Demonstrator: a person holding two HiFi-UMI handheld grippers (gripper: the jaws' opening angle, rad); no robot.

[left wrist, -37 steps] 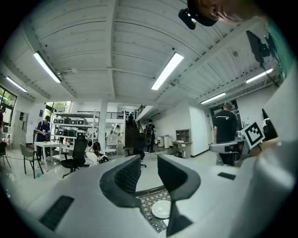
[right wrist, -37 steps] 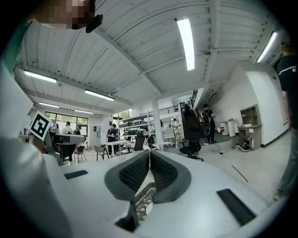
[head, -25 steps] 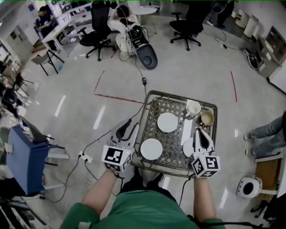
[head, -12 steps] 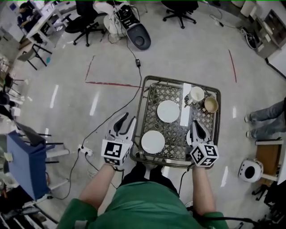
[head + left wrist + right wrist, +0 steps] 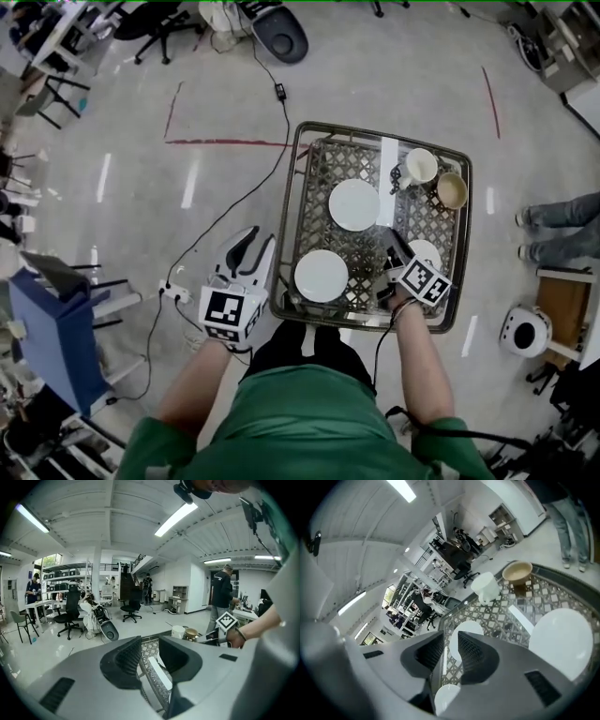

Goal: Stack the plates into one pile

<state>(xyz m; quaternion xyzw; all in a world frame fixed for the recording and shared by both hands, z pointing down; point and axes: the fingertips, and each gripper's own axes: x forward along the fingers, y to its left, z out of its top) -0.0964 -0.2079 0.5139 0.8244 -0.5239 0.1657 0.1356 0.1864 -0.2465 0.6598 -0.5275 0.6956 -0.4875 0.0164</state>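
Two empty hand-held grippers, three unstacked plates.
Right hand-held gripper (image 5: 390, 242), jaws just opening and half apart, hovers beside the right plate (image 5: 427, 250); left hand-held gripper (image 5: 258, 242) gapes left of the mesh worktop (image 5: 328, 164); upper plate (image 5: 354, 203) and lower plate (image 5: 321, 276) lie centre-frame.

Glossy floor (image 5: 394, 84), red tape (image 5: 225, 142) (office chairs (image 5: 69, 616) beyond).

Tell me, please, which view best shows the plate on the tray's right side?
The right gripper view: it shows the plate large and almost whole. In the head view it is small and partly covered. The left gripper view does not show it.
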